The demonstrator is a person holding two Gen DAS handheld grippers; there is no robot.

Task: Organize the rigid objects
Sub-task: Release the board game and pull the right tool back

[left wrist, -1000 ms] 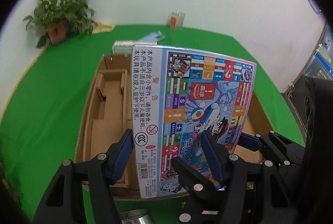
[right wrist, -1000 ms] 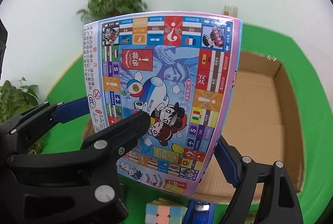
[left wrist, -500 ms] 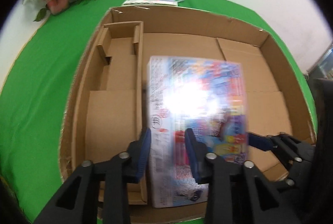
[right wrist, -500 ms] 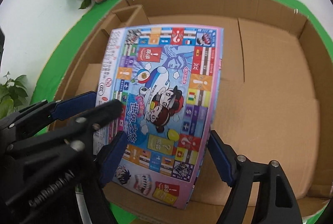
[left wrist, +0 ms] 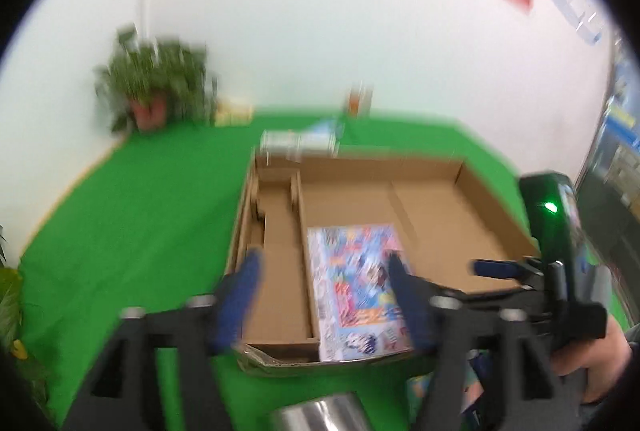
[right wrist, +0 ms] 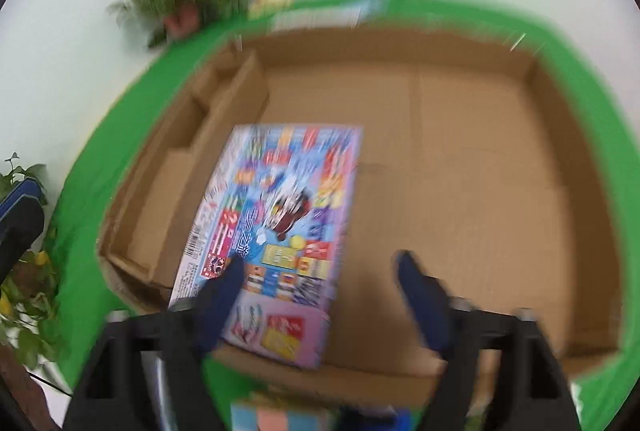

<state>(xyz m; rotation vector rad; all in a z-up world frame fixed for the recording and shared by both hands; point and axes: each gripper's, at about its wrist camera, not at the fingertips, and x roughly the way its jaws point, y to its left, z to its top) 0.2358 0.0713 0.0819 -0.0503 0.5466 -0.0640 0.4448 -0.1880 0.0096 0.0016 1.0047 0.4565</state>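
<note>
A colourful board-game box [left wrist: 356, 287] lies flat inside the open cardboard box [left wrist: 440, 199], near its front edge beside the left divider. It also shows in the right wrist view [right wrist: 280, 223] on the cardboard box floor [right wrist: 460, 171]. My left gripper [left wrist: 320, 291] is open and empty, raised above the front of the cardboard box. My right gripper [right wrist: 320, 291] is open and empty, just above the game box's near end. Both views are motion-blurred.
A potted plant [left wrist: 156, 87] stands at the back left of the green table [left wrist: 140, 199]. Small boxes [left wrist: 300, 141] and a jar [left wrist: 358, 99] lie behind the cardboard box. A metal can [left wrist: 320, 411] and pastel cube [right wrist: 276, 415] sit near the front.
Both grippers have let go of the game box and opened. The game box now lies flat in the cardboard box. Both grippers have pulled back and up.
</note>
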